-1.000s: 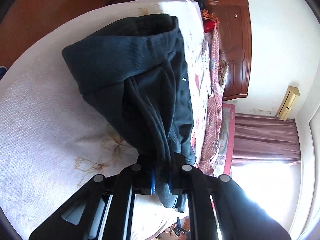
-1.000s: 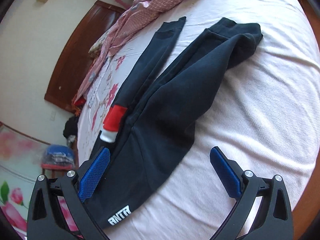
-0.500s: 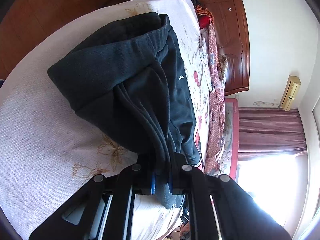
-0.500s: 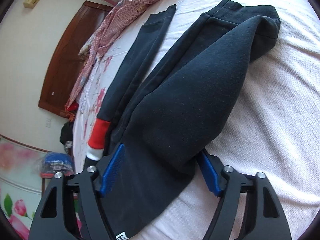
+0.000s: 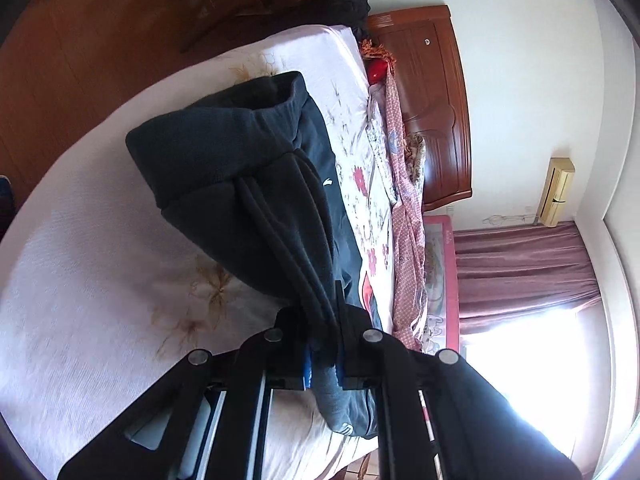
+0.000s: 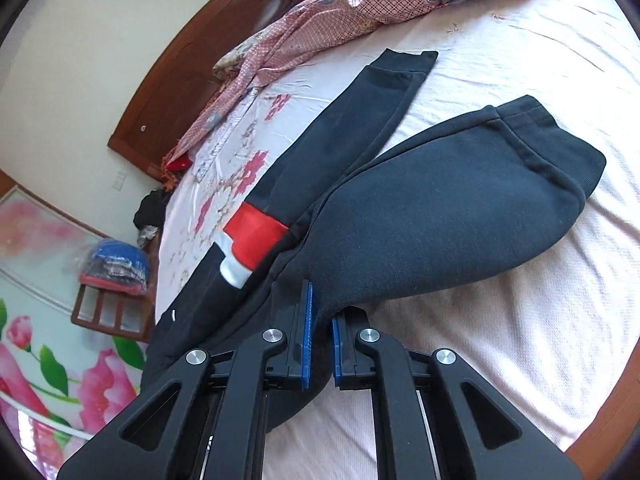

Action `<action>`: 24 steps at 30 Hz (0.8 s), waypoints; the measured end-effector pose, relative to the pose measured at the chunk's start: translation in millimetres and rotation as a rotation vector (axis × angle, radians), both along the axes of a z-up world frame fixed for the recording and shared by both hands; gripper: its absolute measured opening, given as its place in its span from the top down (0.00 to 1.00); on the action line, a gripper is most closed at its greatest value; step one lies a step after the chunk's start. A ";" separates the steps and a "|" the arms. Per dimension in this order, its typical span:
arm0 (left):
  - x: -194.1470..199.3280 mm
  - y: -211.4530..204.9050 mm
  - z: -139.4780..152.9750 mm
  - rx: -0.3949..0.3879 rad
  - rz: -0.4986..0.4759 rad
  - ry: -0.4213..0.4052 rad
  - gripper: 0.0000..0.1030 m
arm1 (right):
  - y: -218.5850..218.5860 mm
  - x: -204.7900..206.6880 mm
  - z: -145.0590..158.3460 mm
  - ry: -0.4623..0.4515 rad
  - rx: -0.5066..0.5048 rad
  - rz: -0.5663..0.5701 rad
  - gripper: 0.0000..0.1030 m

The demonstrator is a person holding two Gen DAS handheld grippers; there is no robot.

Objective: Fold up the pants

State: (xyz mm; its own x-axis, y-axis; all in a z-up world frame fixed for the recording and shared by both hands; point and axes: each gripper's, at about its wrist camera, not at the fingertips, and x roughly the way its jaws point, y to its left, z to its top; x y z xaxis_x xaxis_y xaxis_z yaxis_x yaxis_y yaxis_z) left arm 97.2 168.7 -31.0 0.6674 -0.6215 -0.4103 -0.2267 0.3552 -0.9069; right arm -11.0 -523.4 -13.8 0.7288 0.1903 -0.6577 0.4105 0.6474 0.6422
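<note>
**Observer:** Where are the pants sitting for you?

**Operator:** The dark pants (image 6: 420,208) are lying on the pink bed sheet (image 6: 520,320), and I'm lifting one leg off it. The other leg, with its red band (image 6: 256,236), is lying flat alongside, toward the headboard. My left gripper (image 5: 322,360) is clenched on a bunched edge of the fabric. My right gripper (image 6: 320,344) has just been closing, and its blue pads are now pinching the cloth too.

**Observer:** How is the material behaving?

**Operator:** I'm judging it as thick, soft fleece: it's sagging between my two holds and bulging rather than keeping a line, so it'll drape wherever I lead it. Nothing fragile, not slippery against these pads. I'd say the ribbed cuff (image 6: 536,136) and the waistband (image 5: 256,96) are the firmest places to grip, since the seams are giving more body there.

**Observer:** Anything crowding you?

**Operator:** A pink checked cloth (image 6: 360,4) is lying crumpled along the far side of the bed, just beside the flat leg's cuff. I'm watching that so the fold isn't dragging it in. The wooden headboard (image 5: 436,112) is well apart, and the near part of the sheet is showing nothing in the way.
</note>
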 end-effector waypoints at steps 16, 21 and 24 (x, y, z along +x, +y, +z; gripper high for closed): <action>-101.9 20.3 -9.4 0.077 -0.053 0.129 0.93 | 15.2 -93.8 -46.0 0.142 0.048 0.130 0.92; -99.7 22.1 -2.1 0.322 -0.030 0.201 0.86 | -8.2 -131.2 -53.9 0.077 0.161 -0.037 0.71; -108.3 17.9 25.8 0.519 -0.007 0.120 0.72 | -33.7 -138.5 -47.2 0.076 0.146 -0.154 0.71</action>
